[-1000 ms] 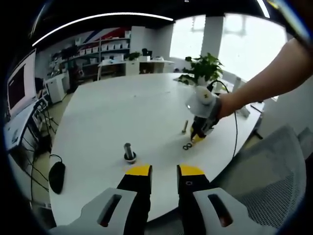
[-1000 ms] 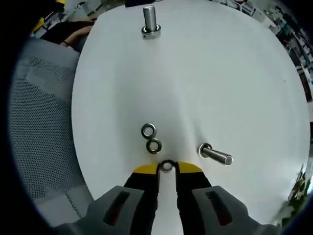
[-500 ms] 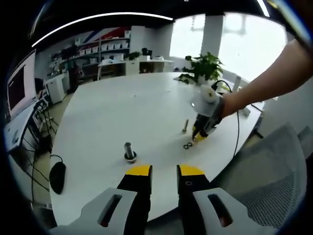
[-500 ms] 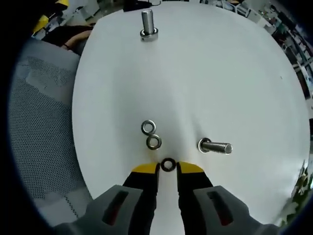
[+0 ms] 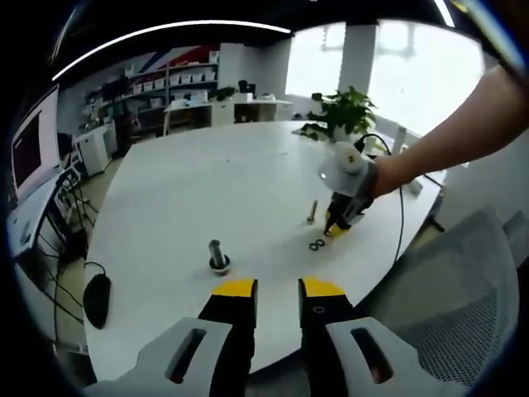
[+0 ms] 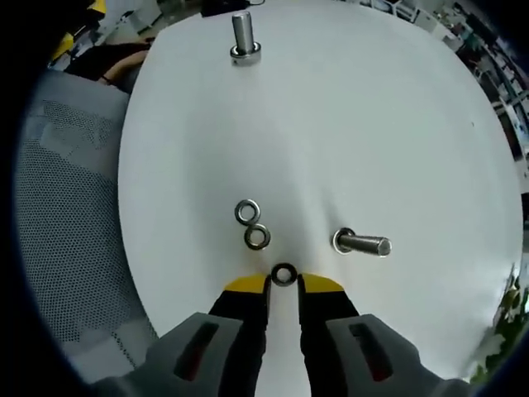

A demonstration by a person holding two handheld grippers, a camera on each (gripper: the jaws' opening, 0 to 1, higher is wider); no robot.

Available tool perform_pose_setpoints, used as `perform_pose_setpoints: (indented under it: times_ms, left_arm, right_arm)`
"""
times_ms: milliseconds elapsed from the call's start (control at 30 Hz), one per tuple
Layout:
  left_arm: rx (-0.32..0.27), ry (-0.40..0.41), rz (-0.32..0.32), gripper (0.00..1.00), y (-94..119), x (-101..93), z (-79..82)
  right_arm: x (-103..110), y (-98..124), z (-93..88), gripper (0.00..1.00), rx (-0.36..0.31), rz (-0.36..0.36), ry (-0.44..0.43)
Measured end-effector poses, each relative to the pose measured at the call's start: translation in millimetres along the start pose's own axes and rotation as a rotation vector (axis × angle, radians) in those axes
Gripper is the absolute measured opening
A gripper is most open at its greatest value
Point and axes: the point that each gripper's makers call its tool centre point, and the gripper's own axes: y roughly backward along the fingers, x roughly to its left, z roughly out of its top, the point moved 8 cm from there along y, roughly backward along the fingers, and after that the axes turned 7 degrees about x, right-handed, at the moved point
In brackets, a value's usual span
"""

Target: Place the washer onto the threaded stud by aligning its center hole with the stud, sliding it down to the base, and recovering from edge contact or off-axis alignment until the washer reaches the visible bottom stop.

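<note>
Left gripper view: my left gripper [image 5: 275,288] idles with jaws parted, holding nothing; upright stud [image 5: 217,255] on the worktop [image 5: 207,190].

Right gripper view: right gripper [image 6: 283,283] pinches the washer [image 6: 283,274] at its rim. Likely thin, rigid, slick; edge hold seems best.

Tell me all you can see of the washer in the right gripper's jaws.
The washer is a small dark metal ring with an open centre hole, face-on to the right gripper view. It sits pinched at its edges between the yellow tips of the right gripper, above the white table. Two loose washers lie just beyond, apart from it.
</note>
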Motion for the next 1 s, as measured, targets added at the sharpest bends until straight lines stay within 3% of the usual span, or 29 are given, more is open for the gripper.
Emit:
perform_pose_setpoints:
  times_ms: [467, 567, 667, 1000]
  left_arm:
    - [-0.008, 0.002, 0.001, 0.17, 1, 0.5, 0.3]
    - [-0.009, 0.003, 0.000, 0.17, 1, 0.6, 0.4]
    - [-0.012, -0.002, -0.004, 0.17, 1, -0.1, 1.0]
    - [-0.012, -0.012, -0.016, 0.17, 1, -1.9, 1.8]
  right_arm:
    - [3, 0, 0.7, 0.14, 0.014, -0.036, 0.008]
    - [1, 0, -3.4, 0.14, -0.021, -0.028, -0.070]
    - [1, 2, -10.9, 0.14, -0.010, -0.027, -0.120]
    - [-5, 18, -27.8, 0.14, -0.038, -0.056, -0.177]
